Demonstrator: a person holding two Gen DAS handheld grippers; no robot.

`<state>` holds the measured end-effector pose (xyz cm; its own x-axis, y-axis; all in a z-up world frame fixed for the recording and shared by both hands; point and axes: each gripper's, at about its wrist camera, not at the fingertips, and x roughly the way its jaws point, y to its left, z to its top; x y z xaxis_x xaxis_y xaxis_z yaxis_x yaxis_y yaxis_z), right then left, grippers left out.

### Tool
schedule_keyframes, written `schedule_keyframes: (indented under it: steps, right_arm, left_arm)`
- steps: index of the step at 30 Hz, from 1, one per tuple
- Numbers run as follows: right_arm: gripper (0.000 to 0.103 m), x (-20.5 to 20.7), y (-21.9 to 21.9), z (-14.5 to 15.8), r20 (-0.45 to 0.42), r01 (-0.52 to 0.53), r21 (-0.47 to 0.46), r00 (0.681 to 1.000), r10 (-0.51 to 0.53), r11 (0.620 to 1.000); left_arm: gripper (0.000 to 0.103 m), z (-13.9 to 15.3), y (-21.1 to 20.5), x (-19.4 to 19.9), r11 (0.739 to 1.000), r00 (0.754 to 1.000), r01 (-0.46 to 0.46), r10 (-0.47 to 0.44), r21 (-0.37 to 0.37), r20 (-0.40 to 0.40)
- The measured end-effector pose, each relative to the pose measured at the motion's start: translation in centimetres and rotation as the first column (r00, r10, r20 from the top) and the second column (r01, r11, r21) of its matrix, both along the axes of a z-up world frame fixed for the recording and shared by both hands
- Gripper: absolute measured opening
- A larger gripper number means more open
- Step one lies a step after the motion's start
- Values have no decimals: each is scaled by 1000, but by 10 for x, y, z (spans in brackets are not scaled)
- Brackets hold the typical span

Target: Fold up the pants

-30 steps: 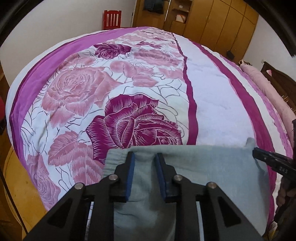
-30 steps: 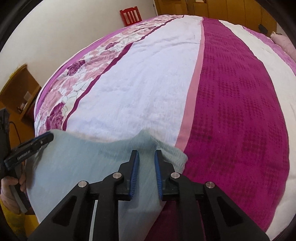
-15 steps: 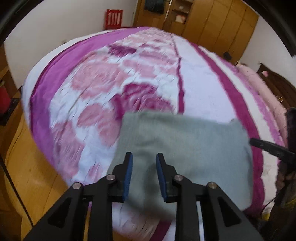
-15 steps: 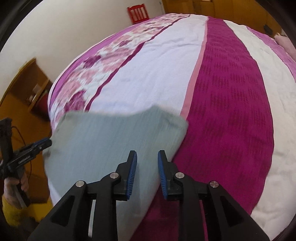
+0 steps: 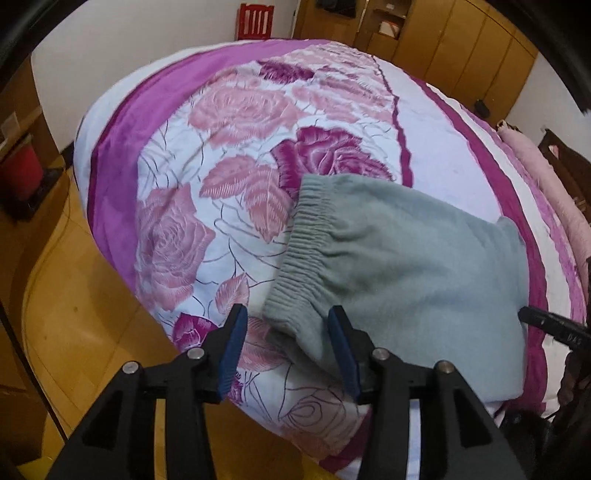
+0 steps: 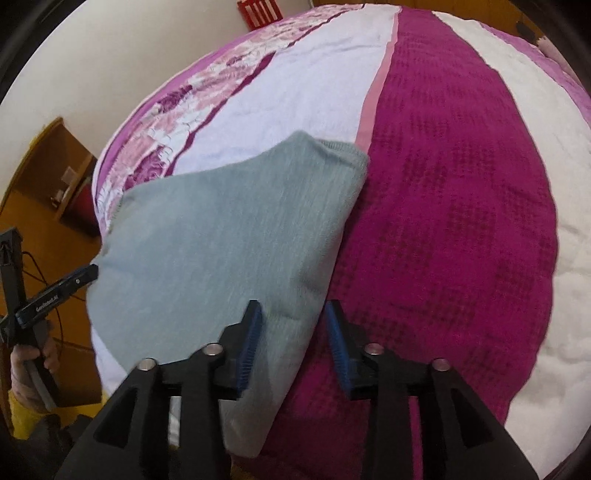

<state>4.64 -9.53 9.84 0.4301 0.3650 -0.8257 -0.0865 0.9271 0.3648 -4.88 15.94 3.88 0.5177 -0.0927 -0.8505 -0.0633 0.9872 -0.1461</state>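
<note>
The grey-green pants [image 5: 406,266] lie folded on the bed near its front edge, the elastic waistband [image 5: 303,243] along their left side. My left gripper [image 5: 287,317] hovers over the near waistband corner. Its jaws are opening and the blue pads stand clear of the cloth. In the right wrist view the pants [image 6: 221,240] spread to the left. My right gripper [image 6: 293,310] sits over their near right edge, jaws opening, the pads not pressing on the cloth. The left gripper's finger [image 6: 55,291] shows at the far left, held by a hand [image 6: 29,369].
A rose-patterned bedspread [image 5: 240,110] with a magenta band [image 6: 461,184] covers the bed. A pink bolster [image 5: 546,177] lies along its far right side. Wooden floor [image 5: 74,295], a red bin [image 5: 20,173], a red chair [image 5: 255,20] and wardrobes [image 5: 461,44] surround the bed.
Both grippers pulled back toward the bed's near edge and their jaws widened, letting go of the pants' far edge. The pants now lie flat and folded, with more of them in view.
</note>
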Motion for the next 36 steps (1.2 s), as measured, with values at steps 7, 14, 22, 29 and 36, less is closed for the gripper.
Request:
schedule_keyframes:
  steps: [7,14,22,29,36]
  right_arm:
    - [57,-10,-12,-13,-62,57,139,997,-48,989]
    - [57,-7,-13,-46,-177,77,289,984,-25,954]
    - [36,-2,-10,-58,-168,72,427,986,1,902]
    - [15,-12,0,-7,33,-59,359,998,51,931]
    - [14,-18,11,48,175,-173,309,977,123,935]
  left_arm:
    - [50,23,-25,-8,997,996,78,-77,-29,54]
    - [51,8,-59,-2,988,988,151,-151,-17,20]
    - [61,2,-61,-1,989,989,147,-147,2,23]
    - [61,16,-72,-2,980,979,197,-196,-7,53]
    - [61,25,-115,4,947,944,318,-320,36,82]
